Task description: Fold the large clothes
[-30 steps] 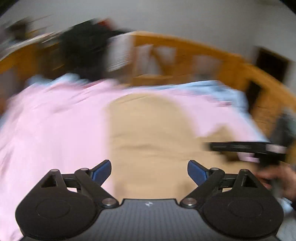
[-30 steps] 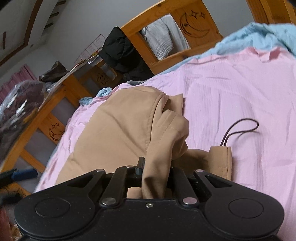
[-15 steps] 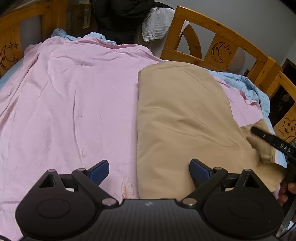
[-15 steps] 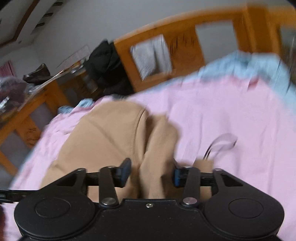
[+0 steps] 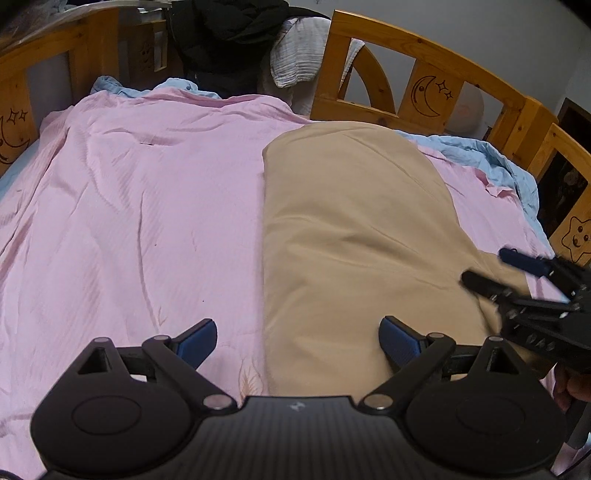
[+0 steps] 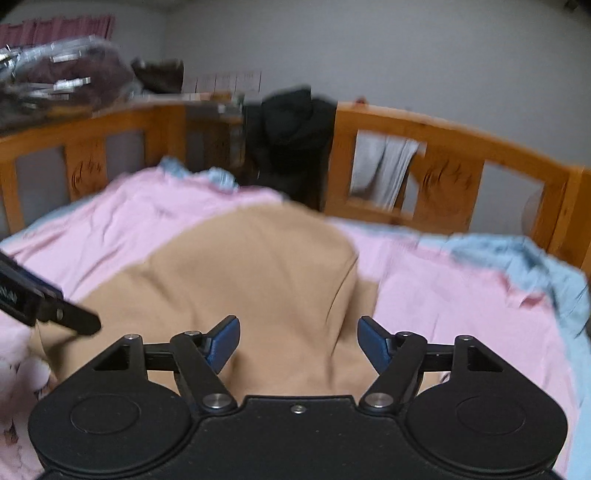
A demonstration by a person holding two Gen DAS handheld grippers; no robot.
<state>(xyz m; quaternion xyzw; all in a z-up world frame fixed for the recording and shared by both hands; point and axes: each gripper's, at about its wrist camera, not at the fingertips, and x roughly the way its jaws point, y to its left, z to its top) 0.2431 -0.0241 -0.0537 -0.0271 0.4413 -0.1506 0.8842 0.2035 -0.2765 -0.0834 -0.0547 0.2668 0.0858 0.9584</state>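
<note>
A tan garment (image 5: 354,229) lies folded lengthwise on the pink bed sheet (image 5: 129,206), running from near me toward the headboard. It also shows in the right wrist view (image 6: 258,273). My left gripper (image 5: 297,341) is open and empty above the garment's near left edge. My right gripper (image 6: 297,343) is open and empty above the garment's near end; in the left wrist view it (image 5: 517,273) hovers at the garment's right side. The left gripper's finger (image 6: 66,317) shows at the left of the right wrist view.
A wooden bed frame (image 5: 424,74) with moon and star carvings rings the bed. A black jacket (image 5: 229,33) and a grey cloth (image 5: 299,55) hang over the headboard. A blue blanket (image 5: 491,162) bunches along the right side.
My right gripper opened and let go of the tan garment, then drew back and turned toward the headboard. My left gripper stayed open and steadied over the garment's near edge.
</note>
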